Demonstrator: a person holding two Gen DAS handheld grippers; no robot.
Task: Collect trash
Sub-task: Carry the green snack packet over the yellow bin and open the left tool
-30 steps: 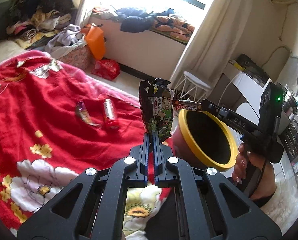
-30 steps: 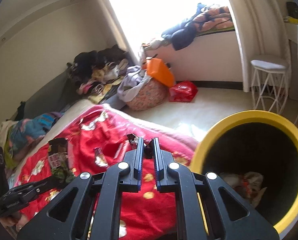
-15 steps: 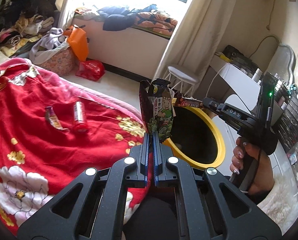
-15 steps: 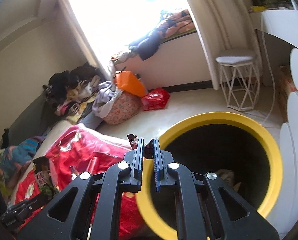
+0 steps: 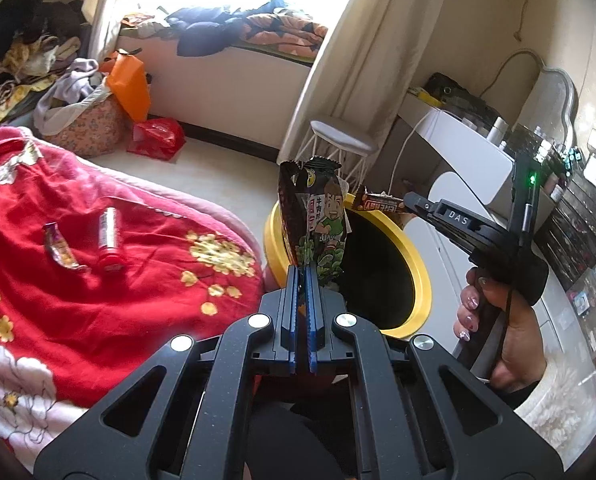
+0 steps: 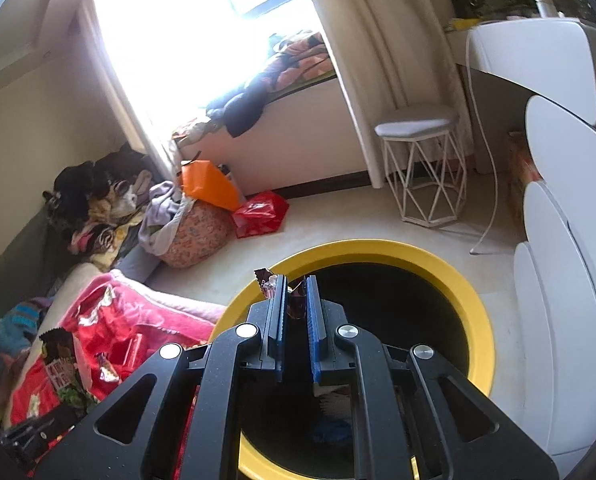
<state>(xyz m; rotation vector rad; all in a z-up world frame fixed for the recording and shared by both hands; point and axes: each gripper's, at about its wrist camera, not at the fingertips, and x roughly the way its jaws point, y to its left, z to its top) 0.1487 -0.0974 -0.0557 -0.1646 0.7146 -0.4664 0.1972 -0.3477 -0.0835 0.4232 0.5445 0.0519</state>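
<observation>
My left gripper [image 5: 302, 270] is shut on a dark green snack bag [image 5: 318, 216] that stands upright above its fingers, in front of the near rim of the yellow-rimmed black bin [image 5: 420, 258]. My right gripper [image 6: 296, 280] is shut on a brown candy-bar wrapper [image 6: 267, 280] and hangs over the bin [image 6: 474, 292] mouth. In the left wrist view the right gripper [image 5: 406, 202] holds that wrapper [image 5: 378, 204] above the bin's far rim, with a hand [image 5: 494, 332] on its handle. The snack bag [image 6: 60, 364] shows at the lower left of the right wrist view.
A red can [image 5: 110, 238] and a small purple wrapper [image 5: 60, 246] lie on the red flowered blanket [image 5: 98, 300]. Beyond stand a white wire stool [image 6: 422, 168], a laundry basket [image 6: 194, 236], a red bag [image 6: 260, 214] and white furniture [image 6: 570, 260] on the right.
Both grippers have swung right, from over the bed toward the bin. The bin mouth now fills the centre of the right wrist view, and the blanket has slid left in both views.
</observation>
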